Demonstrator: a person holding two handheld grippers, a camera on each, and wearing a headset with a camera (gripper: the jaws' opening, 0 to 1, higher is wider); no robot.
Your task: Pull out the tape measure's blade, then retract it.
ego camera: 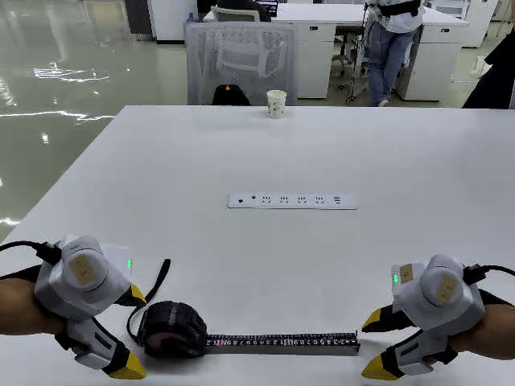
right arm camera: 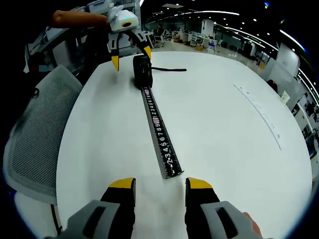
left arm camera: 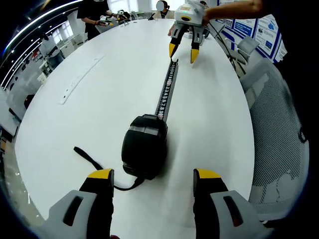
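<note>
A black tape measure case (ego camera: 170,328) lies near the table's front edge, its blade (ego camera: 282,342) drawn out flat to the right. My left gripper (ego camera: 133,332) stands open just left of the case. In the left gripper view the case (left arm camera: 145,144) sits right ahead of the open left gripper (left arm camera: 154,175), untouched, and the blade (left arm camera: 167,89) runs away toward the right gripper (left arm camera: 183,50). My right gripper (ego camera: 374,346) is open at the blade's free end. In the right gripper view the blade (right arm camera: 158,132) ends just ahead of the right gripper (right arm camera: 160,184), with the case (right arm camera: 142,69) and left gripper (right arm camera: 130,52) far off.
The case's black wrist strap (ego camera: 153,285) trails on the white table (ego camera: 402,161). A white power strip (ego camera: 291,201) lies mid-table and a paper cup (ego camera: 276,103) stands at the far edge. A mesh chair (ego camera: 241,60) is behind it, and a person (ego camera: 394,40) stands by desks beyond.
</note>
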